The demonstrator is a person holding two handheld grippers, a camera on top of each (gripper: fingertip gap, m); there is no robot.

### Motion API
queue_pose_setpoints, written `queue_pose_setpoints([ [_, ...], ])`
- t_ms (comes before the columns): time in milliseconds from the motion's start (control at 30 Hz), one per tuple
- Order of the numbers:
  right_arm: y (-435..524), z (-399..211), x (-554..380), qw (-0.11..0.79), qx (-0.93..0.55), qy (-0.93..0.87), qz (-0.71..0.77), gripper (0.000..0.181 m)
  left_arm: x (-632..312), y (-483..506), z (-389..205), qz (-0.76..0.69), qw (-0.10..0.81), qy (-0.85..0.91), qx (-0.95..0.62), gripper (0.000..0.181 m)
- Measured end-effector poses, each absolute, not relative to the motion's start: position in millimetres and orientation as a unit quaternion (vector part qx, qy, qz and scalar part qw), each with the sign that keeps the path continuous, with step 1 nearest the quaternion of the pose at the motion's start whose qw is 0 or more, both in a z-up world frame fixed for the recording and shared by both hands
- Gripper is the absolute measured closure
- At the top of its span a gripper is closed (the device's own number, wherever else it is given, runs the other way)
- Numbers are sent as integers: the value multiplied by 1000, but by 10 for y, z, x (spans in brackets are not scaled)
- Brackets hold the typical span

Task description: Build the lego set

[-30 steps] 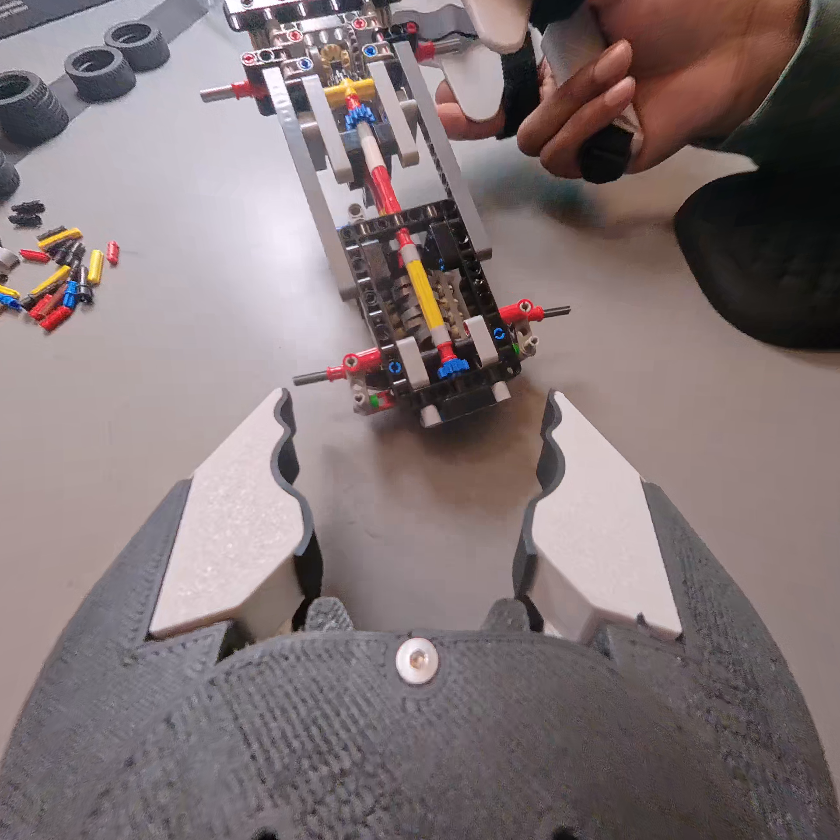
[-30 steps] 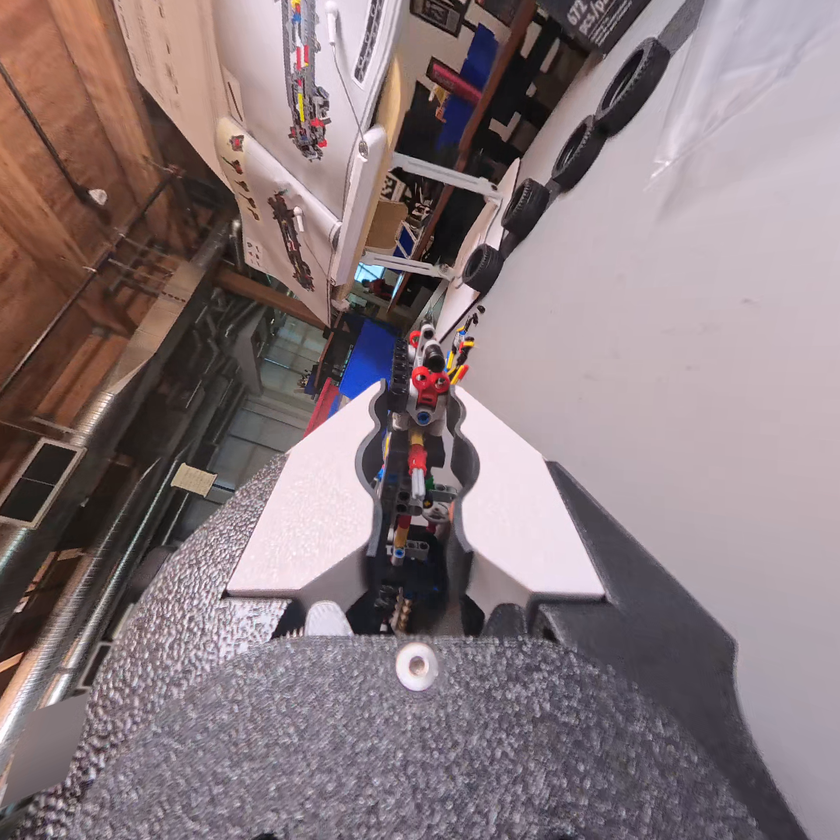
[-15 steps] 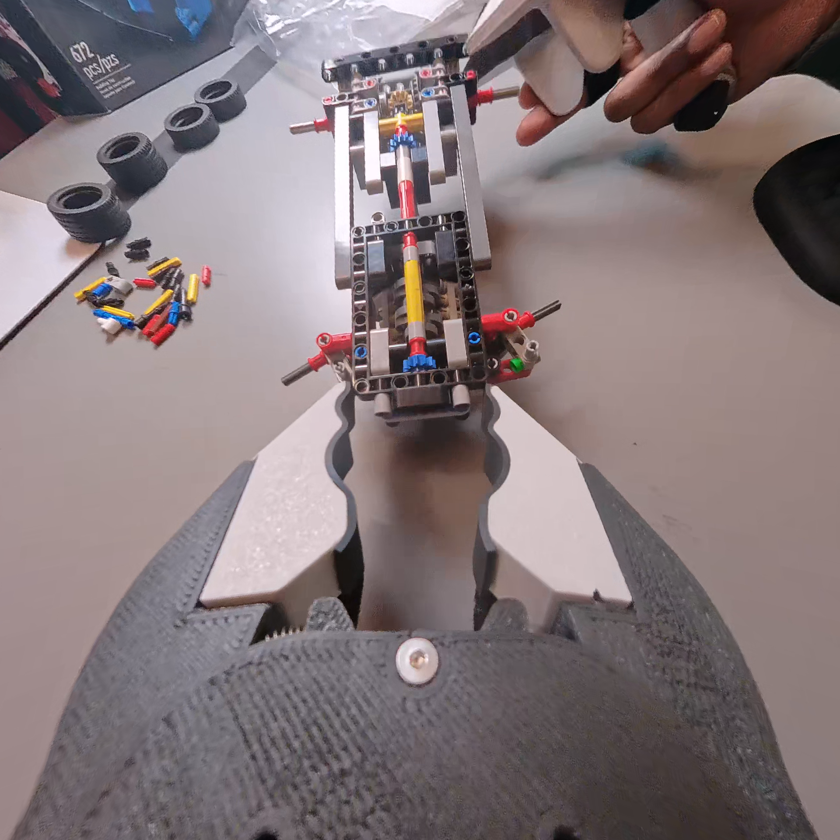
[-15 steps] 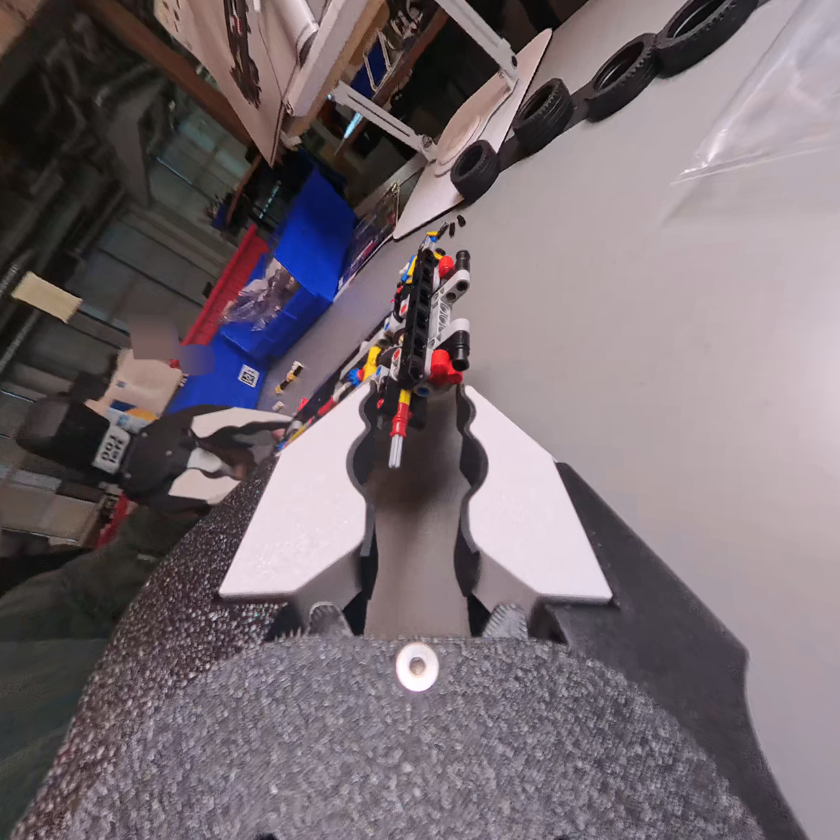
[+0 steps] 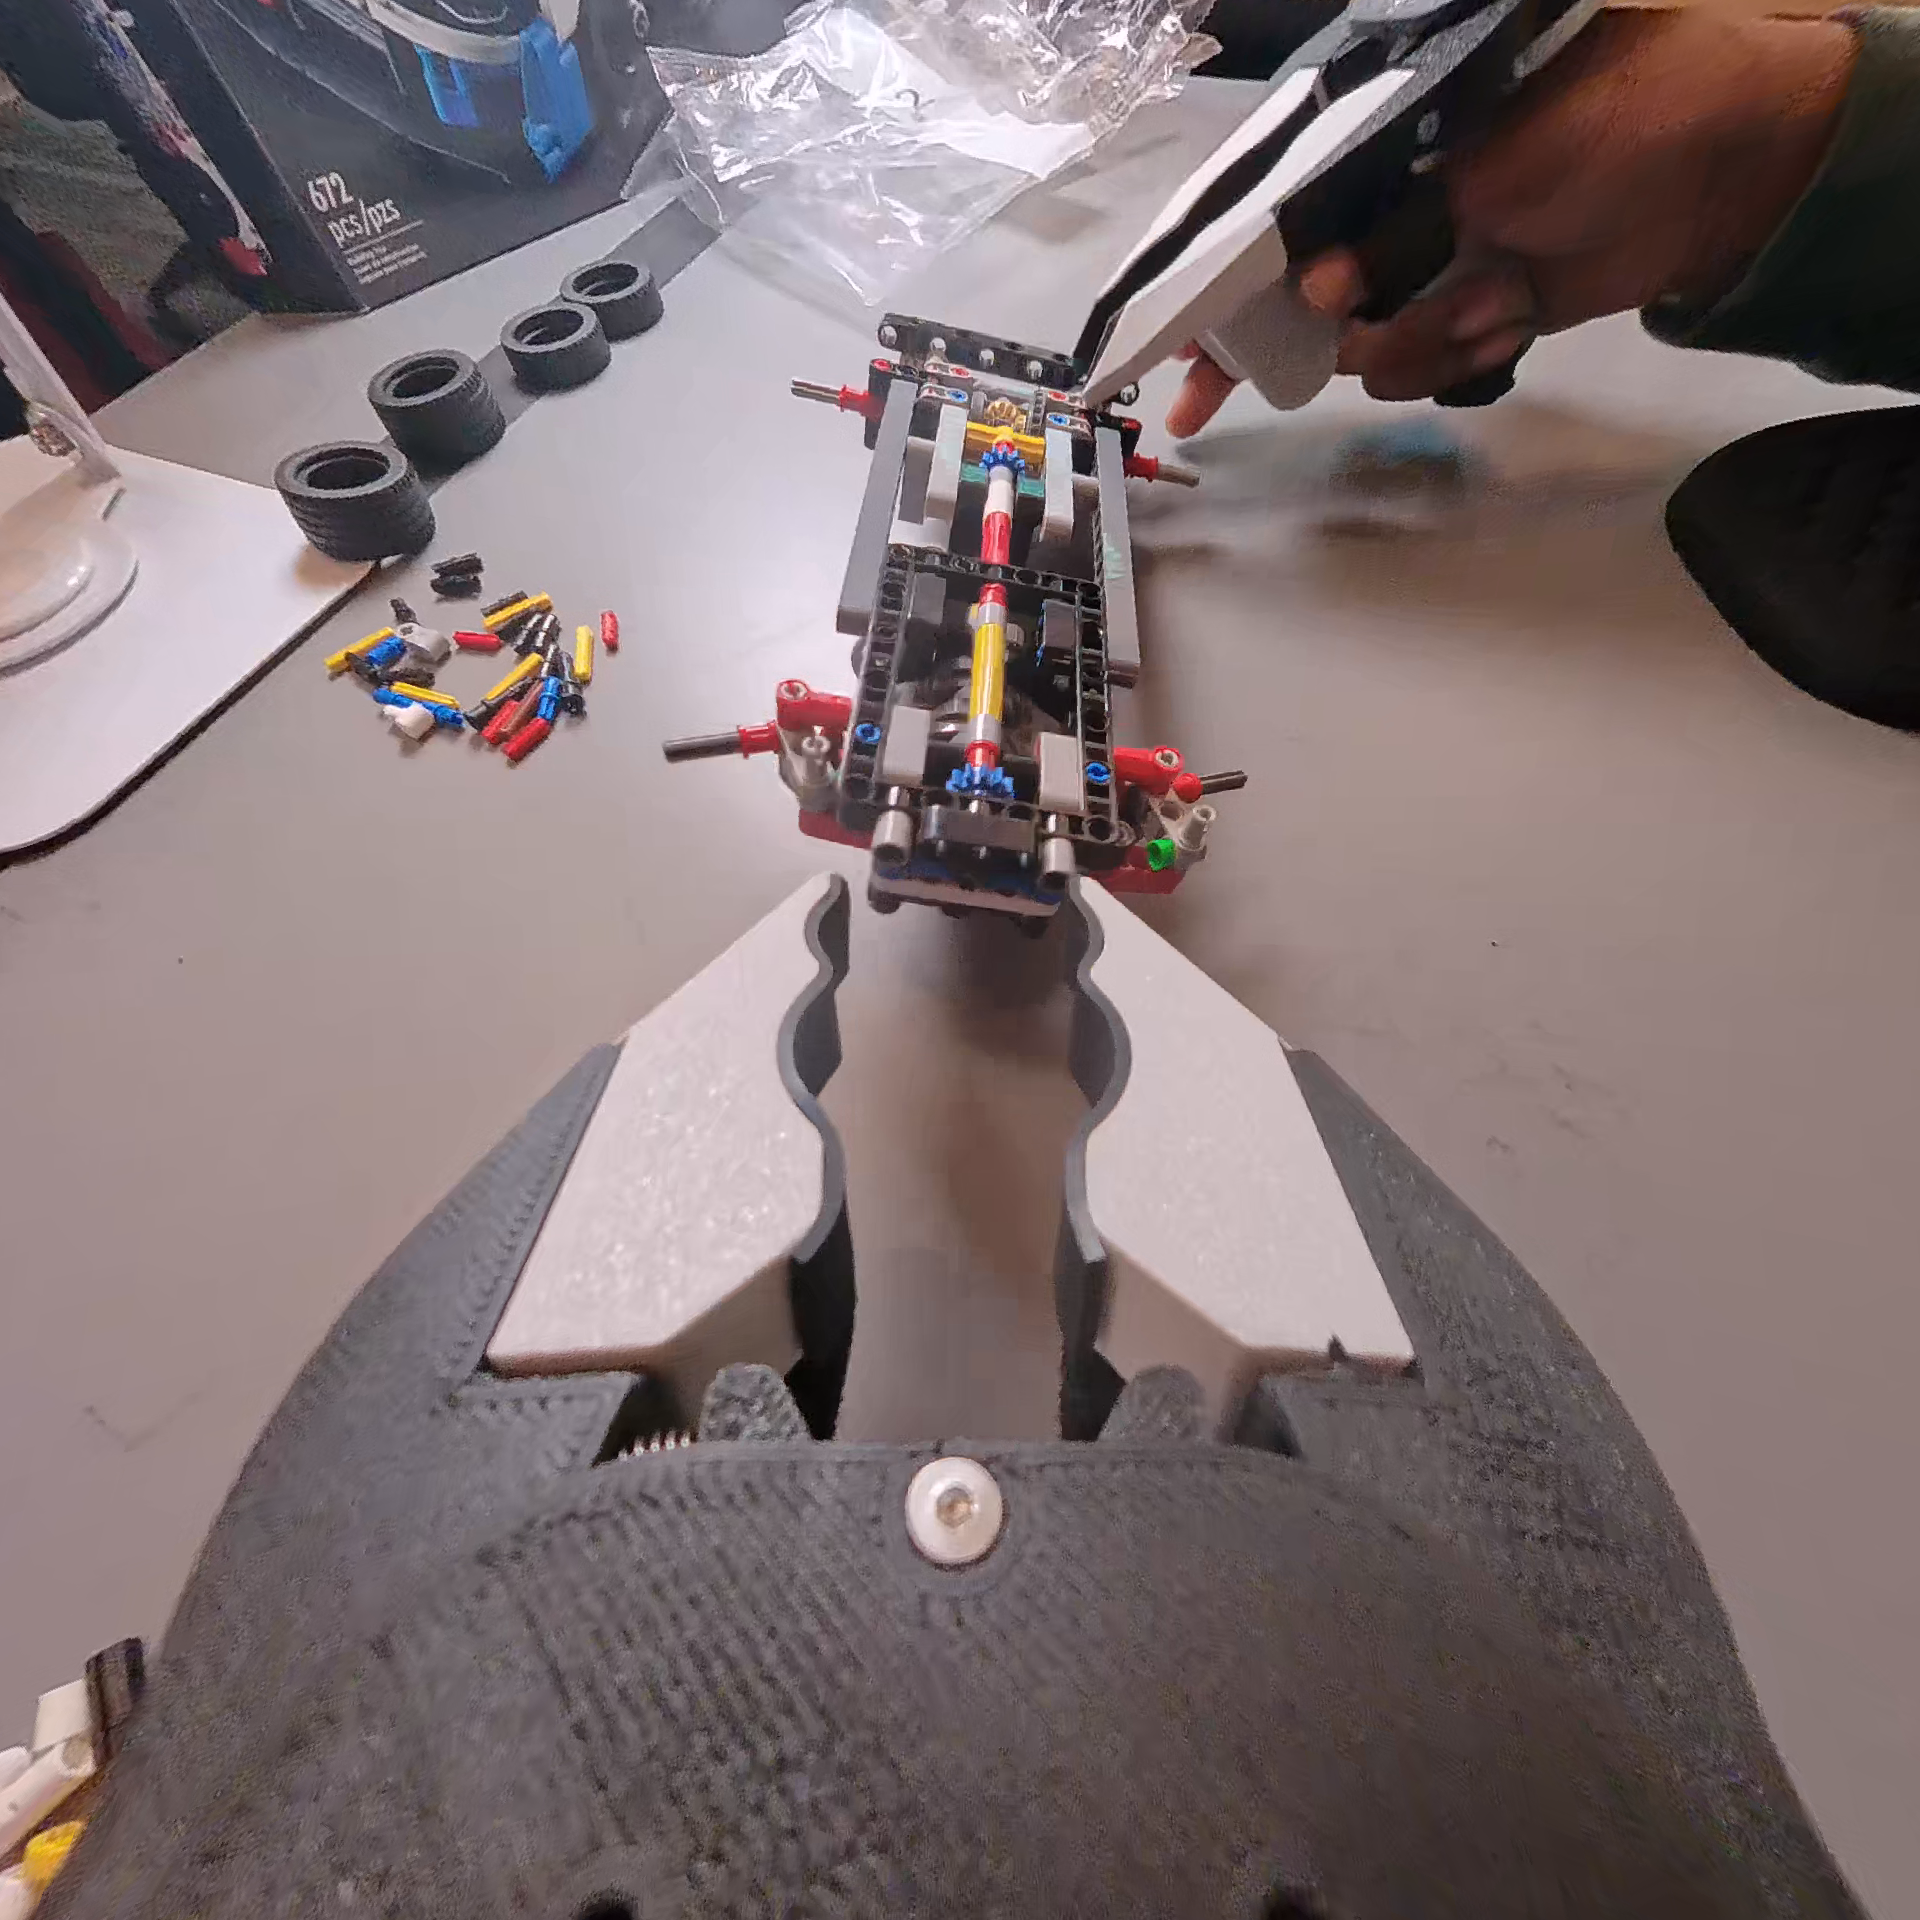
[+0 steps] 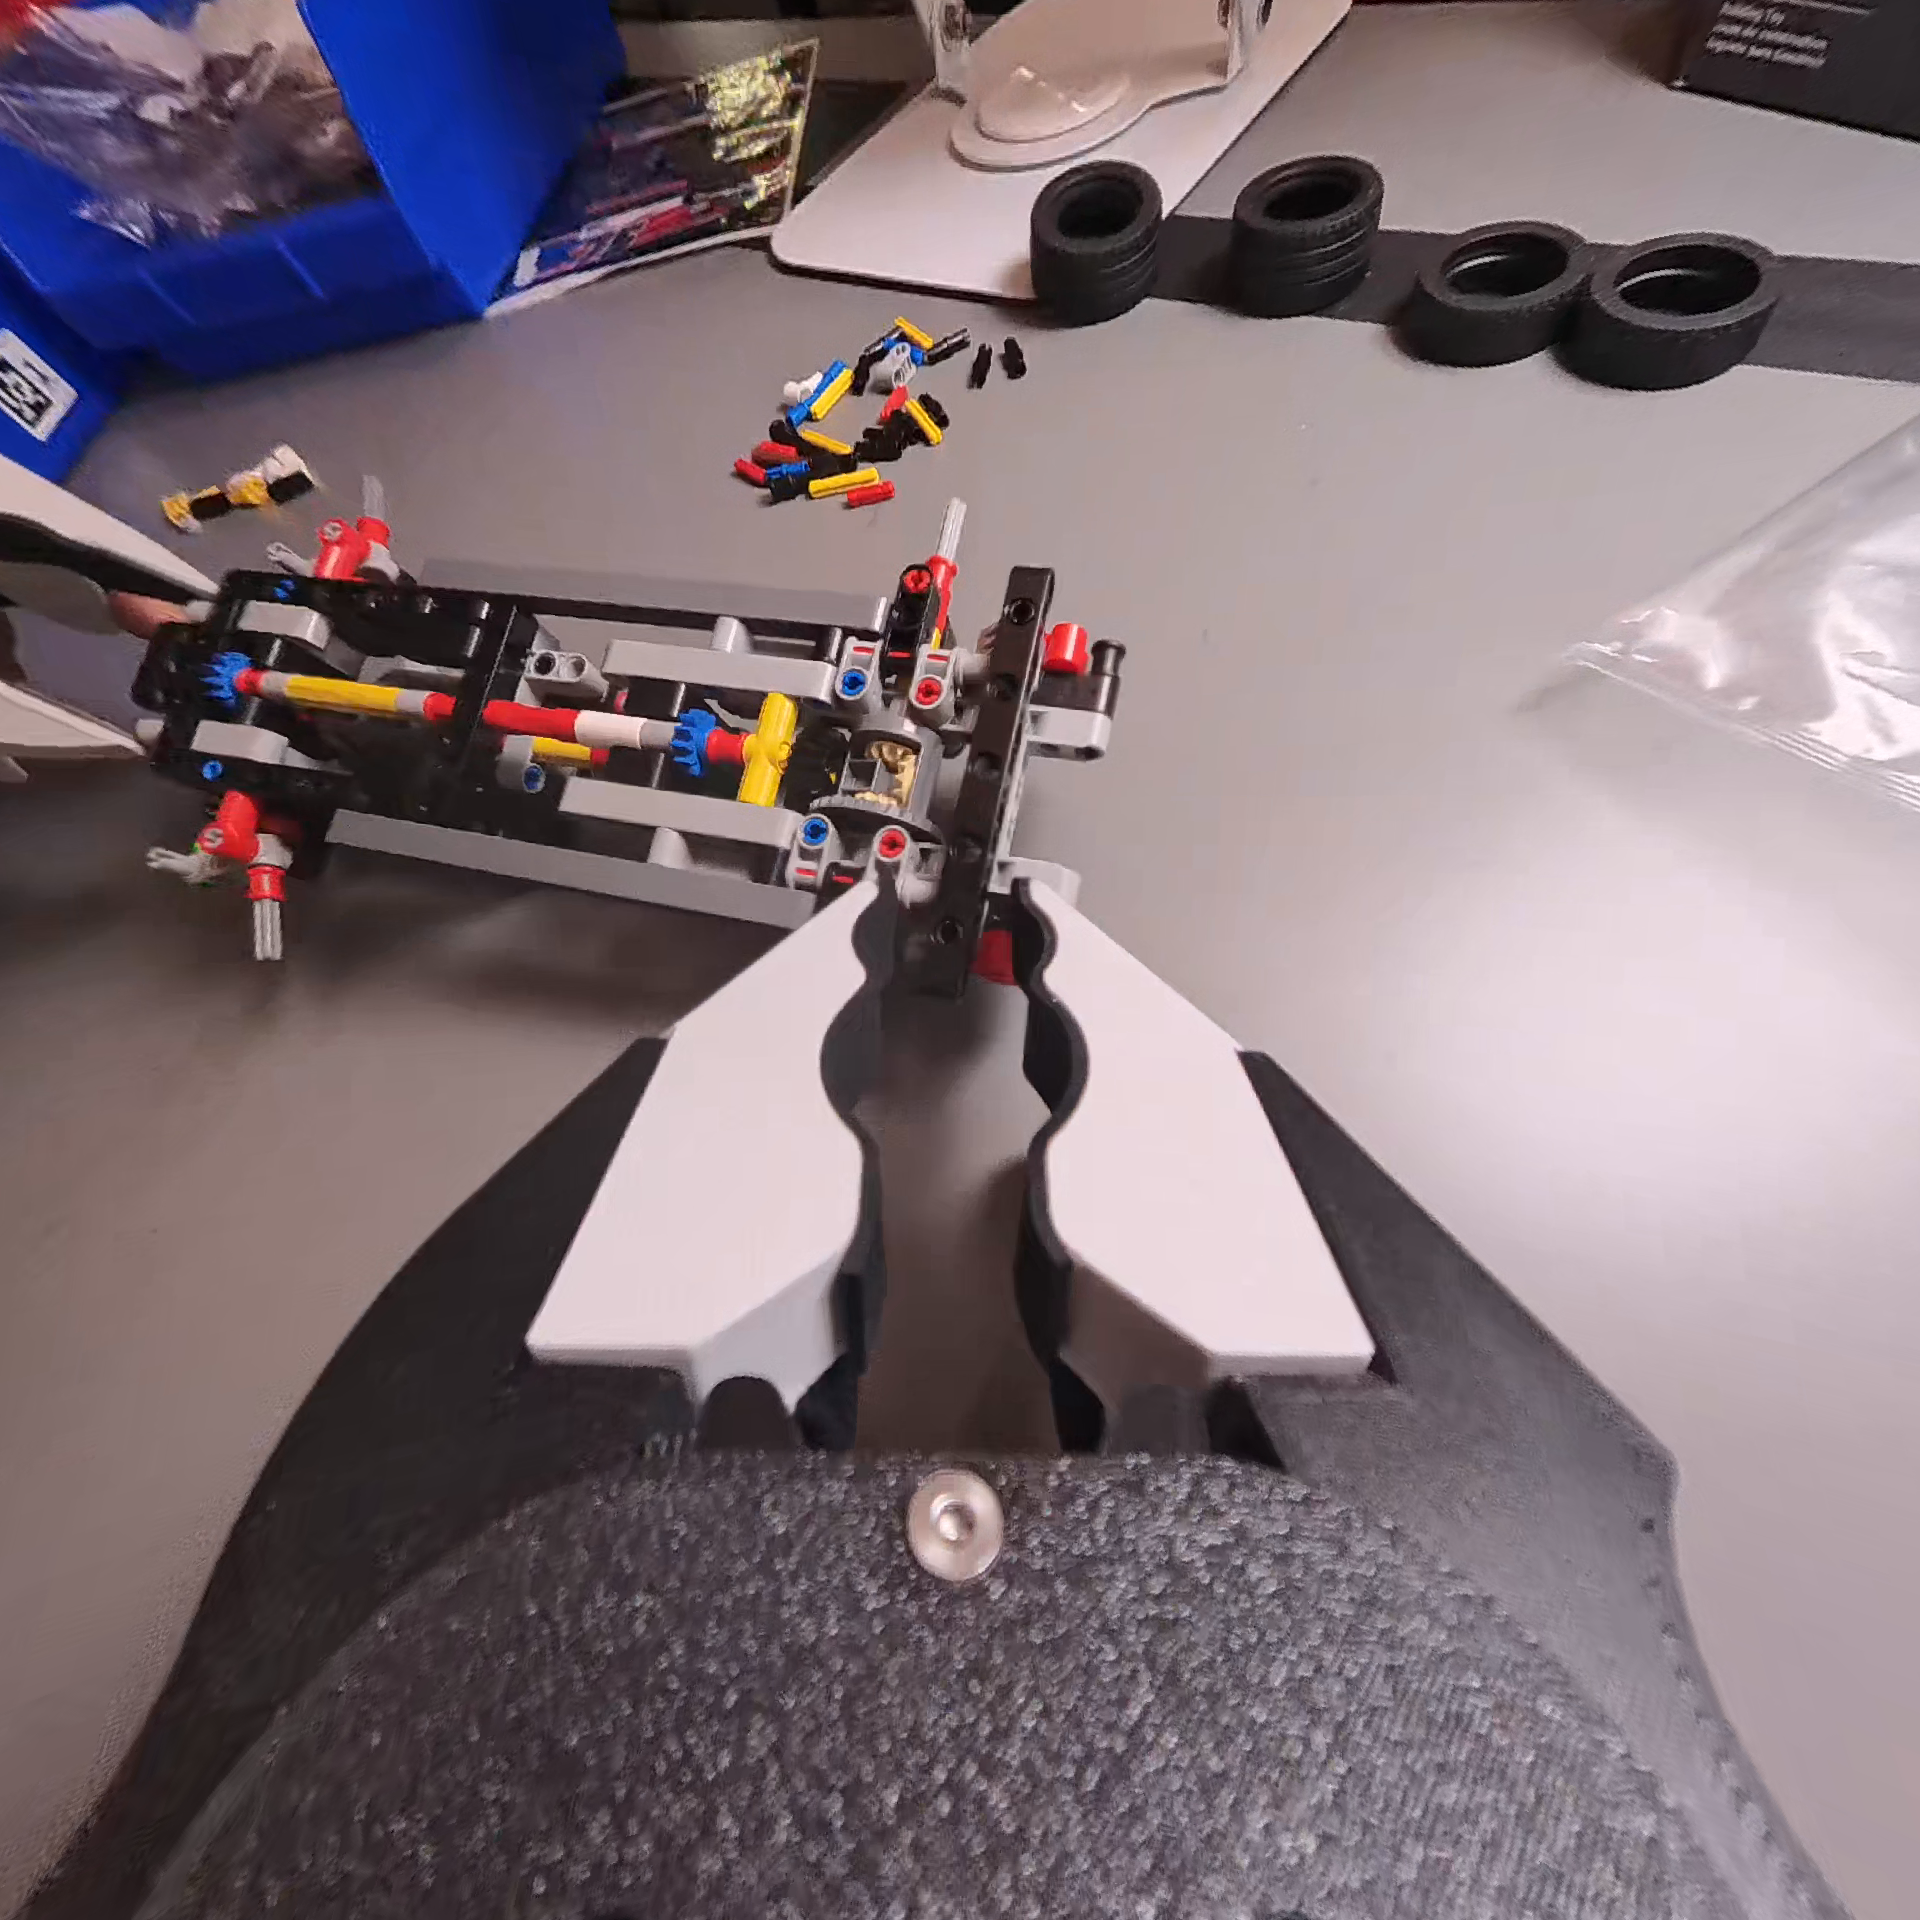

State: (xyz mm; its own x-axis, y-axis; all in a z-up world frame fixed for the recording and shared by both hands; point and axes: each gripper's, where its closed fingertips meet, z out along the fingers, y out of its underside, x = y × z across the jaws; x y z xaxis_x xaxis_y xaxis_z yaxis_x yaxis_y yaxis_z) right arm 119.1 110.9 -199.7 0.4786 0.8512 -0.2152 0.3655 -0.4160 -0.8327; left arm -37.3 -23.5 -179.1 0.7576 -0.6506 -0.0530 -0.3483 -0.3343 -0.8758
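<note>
The long lego chassis (image 5: pixel 987 644), black and grey with a red and yellow shaft, lies lengthwise ahead of me in the left wrist view. My left gripper (image 5: pixel 956 904) has its fingertips pressed on both sides of the chassis's near end. My right gripper (image 6: pixel 945 904) is shut on the black cross beam at the far end of the chassis (image 6: pixel 582 717). It also shows in the left wrist view (image 5: pixel 1101 379), held by a hand. The left gripper's fingers (image 6: pixel 83 582) show at the left edge of the right wrist view.
Loose coloured pins (image 5: pixel 488 665) lie left of the chassis on the grey table (image 5: pixel 1455 1039). Several black tyres (image 5: pixel 436 395) stand in a row behind them. A white stand base (image 5: pixel 125 623), a dark box (image 5: pixel 364 156), a plastic bag (image 5: pixel 914 135) and a blue bin (image 6: pixel 312 156) ring the area. The gap from one gripper's tips to the other's is roughly 20 centimetres.
My left gripper has narrowed from wide open and closed in on the chassis's near end. My right gripper has turned level with the chassis, which now lies flat over the table.
</note>
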Motion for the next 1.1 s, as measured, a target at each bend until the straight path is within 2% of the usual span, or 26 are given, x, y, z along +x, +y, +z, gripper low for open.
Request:
queue_pose_setpoints([
  [167, 1087, -2017, 1151, 363, -783, -388, 324, 168, -404, -279, -1775, -164, 493, 330, -788, 122],
  [367, 1031, -1995, 1086, 297, -804, -302, 418, 175, -352, -301, -1805, -159, 492, 344, -784, 119],
  [567, 1043, -2031, 1053, 276, -810, -272, 440, 175, -400, -285, -1778, -124, 507, 347, -779, 136],
  [833, 999, -2072, 1014, 228, -811, -234, 486, 175, -417, -304, -1634, -152, 523, 337, -768, 136],
  [1100, 981, -2079, 1000, 218, -810, -240, 488, 175, -394, -328, -1544, -154, 535, 339, -759, 137],
])
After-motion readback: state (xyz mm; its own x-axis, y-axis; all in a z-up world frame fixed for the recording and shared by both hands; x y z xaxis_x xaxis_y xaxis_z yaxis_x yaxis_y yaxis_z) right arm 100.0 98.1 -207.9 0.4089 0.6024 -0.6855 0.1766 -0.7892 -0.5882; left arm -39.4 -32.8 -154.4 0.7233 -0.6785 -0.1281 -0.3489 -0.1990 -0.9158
